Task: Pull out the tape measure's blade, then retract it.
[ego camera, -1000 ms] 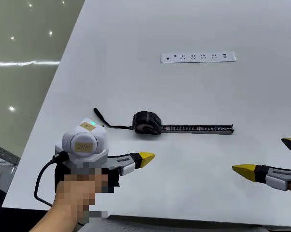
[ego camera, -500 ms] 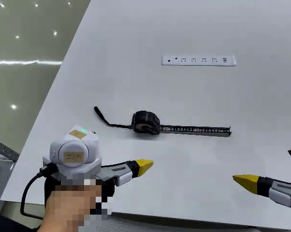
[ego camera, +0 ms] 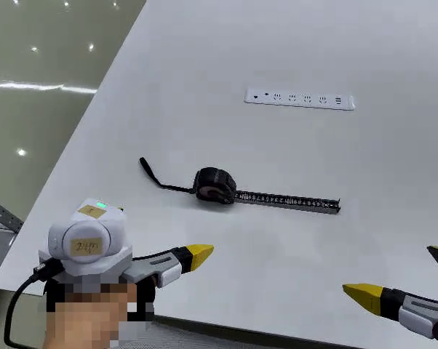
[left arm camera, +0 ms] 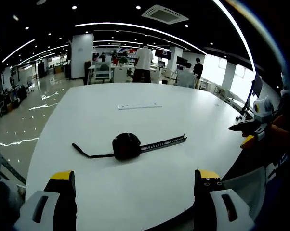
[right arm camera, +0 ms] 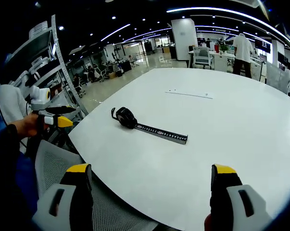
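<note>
We hold both grippers low at the near edge of the white table (ego camera: pixel 204 87), both clear of the work. The left gripper (left arm camera: pixel 135 177) has its jaws spread wide with nothing between them. The right gripper (right arm camera: pixel 151 169) is just as slack and empty.

The tape measure (ego camera: pixel 217 185) lies near the middle of the table, at about 1 o'clock from the left gripper and 11 o'clock from the right. Its blade (ego camera: pixel 288 201) is already drawn out and lies flat on the surface, running toward 3 o'clock from the case. A black wrist strap (ego camera: pixel 158 179) trails off toward 10 o'clock. A white power strip (ego camera: pixel 299 98) sits well beyond, at 12 o'clock.

We judge the pull done and the retraction left to do. The case looks compact and dense, likely rubber-skinned, so it should sit firmly in a squeeze across its flat sides. The blade will be thin, springy steel: stiff along its curve, quick to kink if bent, and liable to whip back once freed. The lock slider is too small to make out, so we may have to search for it. We would pin the case with the left gripper and pinch the hook end with the right, feeding the blade home slowly.
</note>
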### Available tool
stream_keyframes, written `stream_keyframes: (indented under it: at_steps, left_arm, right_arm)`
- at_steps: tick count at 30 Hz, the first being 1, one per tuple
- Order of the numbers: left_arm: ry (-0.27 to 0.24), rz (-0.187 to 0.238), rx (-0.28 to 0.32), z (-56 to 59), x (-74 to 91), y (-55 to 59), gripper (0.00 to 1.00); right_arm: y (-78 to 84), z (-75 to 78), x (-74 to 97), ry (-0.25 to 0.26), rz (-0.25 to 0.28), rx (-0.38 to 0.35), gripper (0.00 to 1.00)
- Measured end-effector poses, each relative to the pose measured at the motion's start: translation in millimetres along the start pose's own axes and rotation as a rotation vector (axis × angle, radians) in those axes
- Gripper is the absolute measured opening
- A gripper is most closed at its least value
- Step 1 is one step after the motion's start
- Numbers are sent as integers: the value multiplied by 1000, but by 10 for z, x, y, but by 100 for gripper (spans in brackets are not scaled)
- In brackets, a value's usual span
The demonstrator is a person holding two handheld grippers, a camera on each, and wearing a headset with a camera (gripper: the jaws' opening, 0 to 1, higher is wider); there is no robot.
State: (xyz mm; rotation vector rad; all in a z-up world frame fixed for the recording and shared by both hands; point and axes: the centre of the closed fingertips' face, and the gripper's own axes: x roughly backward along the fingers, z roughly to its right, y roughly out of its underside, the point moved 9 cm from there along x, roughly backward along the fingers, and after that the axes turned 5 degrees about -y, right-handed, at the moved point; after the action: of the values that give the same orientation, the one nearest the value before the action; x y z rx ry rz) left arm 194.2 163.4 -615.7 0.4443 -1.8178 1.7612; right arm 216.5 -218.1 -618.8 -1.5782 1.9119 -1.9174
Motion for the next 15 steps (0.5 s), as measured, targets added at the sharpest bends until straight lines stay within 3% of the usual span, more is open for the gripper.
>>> stream_keyframes:
  at_steps: [3,8,15]
  left_arm:
    - [9,8,26,40,-17,-31,100]
    - [11,-1,13,83,-95,-74,100]
    - [-7,-5,34,127,-283,-156,100]
  right_arm:
    - [-5,32,6,-1,3,-1,100]
    - [20,92,16,3,-1,-4,100]
    - [9,192,-30,2,-13,11,100]
